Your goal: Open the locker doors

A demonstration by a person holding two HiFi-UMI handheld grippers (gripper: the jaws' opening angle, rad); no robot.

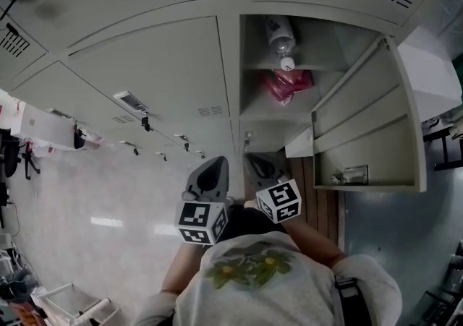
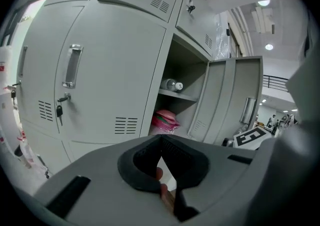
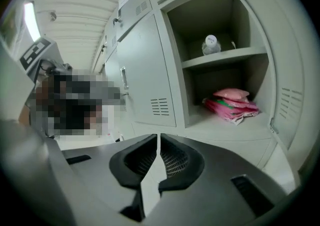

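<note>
A row of grey lockers stands in front of me. One locker is open, its door (image 1: 369, 129) swung out to the right. Inside it a clear bottle (image 1: 282, 39) lies on the upper shelf and a pink bag (image 1: 288, 84) on the lower one. To its left is a closed locker door (image 1: 159, 71) with a metal handle (image 2: 72, 65) and a key (image 2: 59, 112) in its lock. My left gripper (image 1: 212, 170) and right gripper (image 1: 262, 165) hang side by side below the open locker, apart from it. Both are shut and hold nothing, as the left gripper view (image 2: 161, 139) and the right gripper view (image 3: 158, 137) show.
More closed doors with vents run above and to the left. The open door juts out at my right, its handle (image 1: 351, 175) facing me. A wooden strip (image 1: 318, 187) lies on the floor under the open locker. A white rack (image 1: 72, 303) stands at the lower left.
</note>
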